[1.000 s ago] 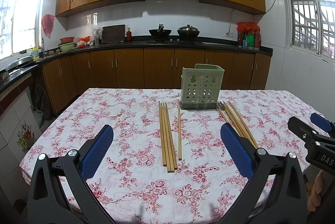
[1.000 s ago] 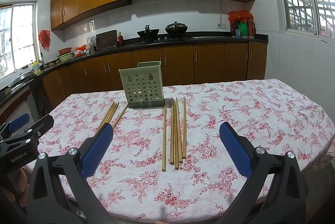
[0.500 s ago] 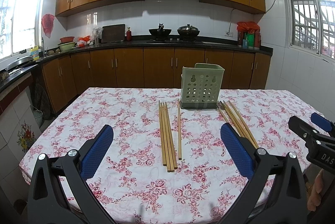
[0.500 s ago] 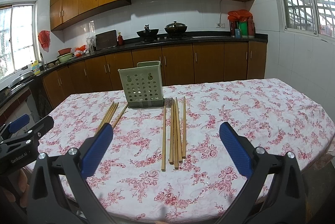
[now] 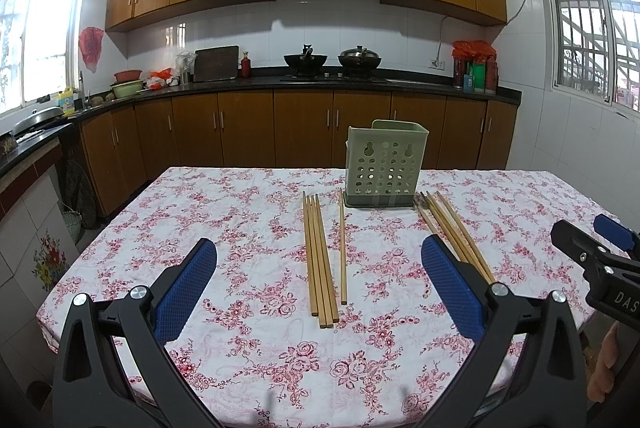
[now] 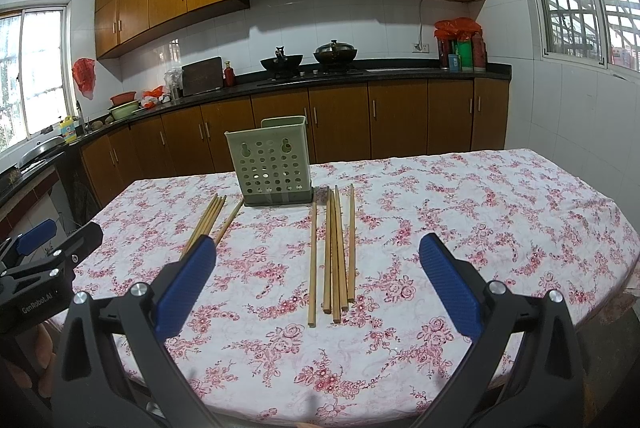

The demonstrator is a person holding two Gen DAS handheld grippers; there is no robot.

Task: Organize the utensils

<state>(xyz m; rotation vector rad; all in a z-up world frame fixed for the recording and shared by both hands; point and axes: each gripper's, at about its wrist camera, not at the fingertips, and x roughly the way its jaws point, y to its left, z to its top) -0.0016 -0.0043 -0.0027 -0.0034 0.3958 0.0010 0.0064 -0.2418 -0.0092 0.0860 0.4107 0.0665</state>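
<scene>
Both tongs, left tongs (image 5: 320, 268) and right tongs (image 6: 318, 266), gaping wide, empty; chopsticks (image 5: 320, 256) lying flush on worktop (image 5: 240, 348), risking slipping or multi-pick.

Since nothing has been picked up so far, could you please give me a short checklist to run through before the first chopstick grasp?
1. Left gripper open and empty: ok.
2. Right gripper open and empty: ok.
3. Green holder upright on the table: ok.
4. Holder compartments free inside: cannot tell, the interior is hidden.
5. Left chopstick group lying flat, apart from the holder: ok.
6. Right chopstick group lying flat and unobstructed ahead of the right gripper: ok.
</scene>
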